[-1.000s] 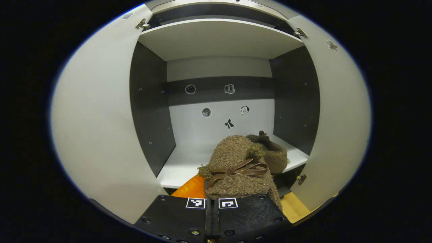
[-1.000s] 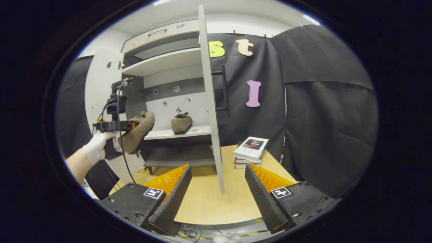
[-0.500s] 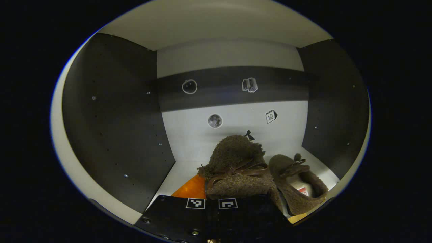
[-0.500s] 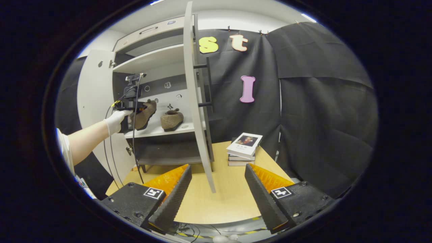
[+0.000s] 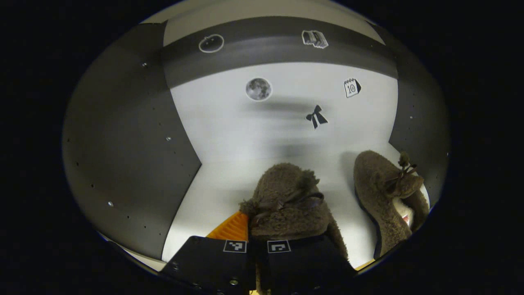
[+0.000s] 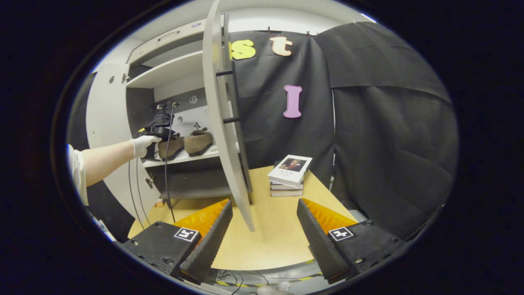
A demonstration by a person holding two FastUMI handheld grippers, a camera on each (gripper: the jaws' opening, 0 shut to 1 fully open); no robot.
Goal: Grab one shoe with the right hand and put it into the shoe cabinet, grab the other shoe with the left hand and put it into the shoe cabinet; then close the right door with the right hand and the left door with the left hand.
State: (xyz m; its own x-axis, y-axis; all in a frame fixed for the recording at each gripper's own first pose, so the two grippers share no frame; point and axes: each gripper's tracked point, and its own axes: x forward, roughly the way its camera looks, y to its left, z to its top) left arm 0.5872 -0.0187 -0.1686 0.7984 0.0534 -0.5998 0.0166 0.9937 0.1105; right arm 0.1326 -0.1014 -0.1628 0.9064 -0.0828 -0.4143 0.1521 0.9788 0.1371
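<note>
My left gripper [image 5: 253,235] is shut on the heel of a fuzzy brown shoe [image 5: 286,203] with a leather bow, held low over the white cabinet shelf [image 5: 213,192]. The matching second shoe [image 5: 387,196] lies on the shelf just to the right. In the right gripper view a gloved hand holds the left gripper [image 6: 159,132] inside the shoe cabinet, with the held shoe [image 6: 171,146] beside the other shoe [image 6: 198,141]. Whether the held shoe touches the shelf I cannot tell. My right gripper [image 6: 262,215] stands open over the wooden table [image 6: 270,237], holding nothing.
Both cabinet doors are open: the right door [image 6: 219,123] juts edge-on towards me with its black handle [image 6: 231,96], and the left door [image 6: 102,110] swings out at the far left. A stack of books [image 6: 288,174] lies on the table right of the cabinet.
The left gripper has carried its shoe deeper into the cabinet and down towards the shelf, beside the other shoe. The right gripper stays open and has shifted slightly; the right door shows farther left.
</note>
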